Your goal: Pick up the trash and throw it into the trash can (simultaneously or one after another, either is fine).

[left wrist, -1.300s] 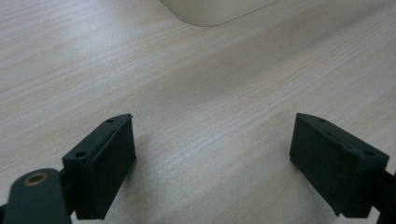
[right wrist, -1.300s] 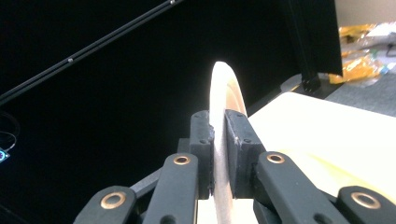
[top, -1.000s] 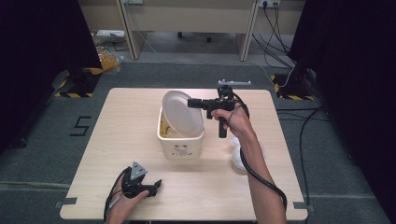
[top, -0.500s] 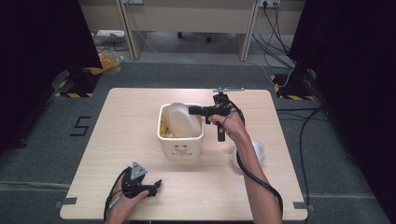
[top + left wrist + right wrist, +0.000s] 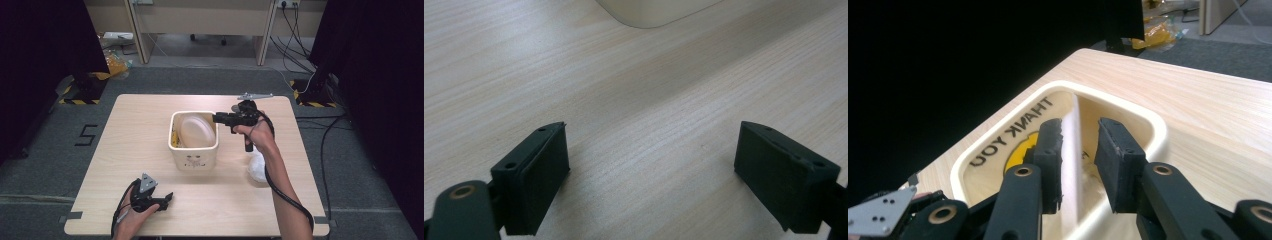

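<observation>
The cream bin sat mid-table, and the white plate stood on edge inside it. The right gripper hung at the bin's rim, its jaws just opening astride the plate's edge, one pad perhaps touching. The left gripper rested wide open, holding nothing, on the table near the front edge.

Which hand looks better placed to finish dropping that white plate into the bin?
The right. The right gripper is at the bin rim, its jaws just opening around the white plate standing on edge inside. The left gripper rests open on the table, near its front edge, away from the bin.
</observation>
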Demonstrator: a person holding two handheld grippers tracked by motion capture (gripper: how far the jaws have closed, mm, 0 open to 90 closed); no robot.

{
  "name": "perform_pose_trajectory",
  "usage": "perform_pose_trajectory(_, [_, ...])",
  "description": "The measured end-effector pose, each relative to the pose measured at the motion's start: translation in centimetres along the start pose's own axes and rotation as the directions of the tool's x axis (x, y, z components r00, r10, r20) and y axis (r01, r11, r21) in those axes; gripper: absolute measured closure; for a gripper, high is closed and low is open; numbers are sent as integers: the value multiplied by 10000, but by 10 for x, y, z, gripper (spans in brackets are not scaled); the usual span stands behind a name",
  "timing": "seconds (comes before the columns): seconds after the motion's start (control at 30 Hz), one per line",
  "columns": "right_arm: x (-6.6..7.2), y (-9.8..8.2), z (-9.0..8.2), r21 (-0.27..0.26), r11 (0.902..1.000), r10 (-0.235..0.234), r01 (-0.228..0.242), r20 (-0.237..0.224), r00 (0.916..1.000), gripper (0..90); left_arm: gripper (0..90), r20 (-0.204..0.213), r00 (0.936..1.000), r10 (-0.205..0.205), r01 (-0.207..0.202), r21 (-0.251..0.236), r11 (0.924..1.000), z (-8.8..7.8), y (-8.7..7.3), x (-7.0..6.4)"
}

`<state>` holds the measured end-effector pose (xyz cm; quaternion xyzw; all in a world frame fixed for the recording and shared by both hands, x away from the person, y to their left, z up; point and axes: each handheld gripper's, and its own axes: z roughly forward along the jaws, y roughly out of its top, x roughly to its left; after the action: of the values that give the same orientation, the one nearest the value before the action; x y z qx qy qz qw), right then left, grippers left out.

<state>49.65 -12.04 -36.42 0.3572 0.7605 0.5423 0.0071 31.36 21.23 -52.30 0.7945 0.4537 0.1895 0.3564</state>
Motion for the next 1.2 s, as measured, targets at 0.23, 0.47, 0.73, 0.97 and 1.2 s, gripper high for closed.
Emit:
perform_pose_trajectory(0.23, [-8,-16,-29,-6,9999,-159,160,517,9985,638,132,-10,10000,-26,26,-25,10000,0,0,0])
perform_pose_trajectory(0.47, [-13,-35,-52,-108,9996,-258,268,838,9962,585,132,-11,10000,-37,37,-24,10000,0,0,0])
perform_pose_trajectory(0.73, [-18,-60,-70,-36,9994,-343,353,1548,9874,467,132,-15,10000,-37,37,-22,10000,0,0,0])
perform_pose_trajectory(0.97, [-26,-84,-84,99,9997,-253,237,2203,9751,404,132,-15,10000,-38,38,-24,10000,0,0,0])
perform_pose_trajectory(1.2, [-31,-106,-96,74,9999,-109,93,2535,9673,374,132,-19,10000,-39,39,-22,10000,0,0,0])
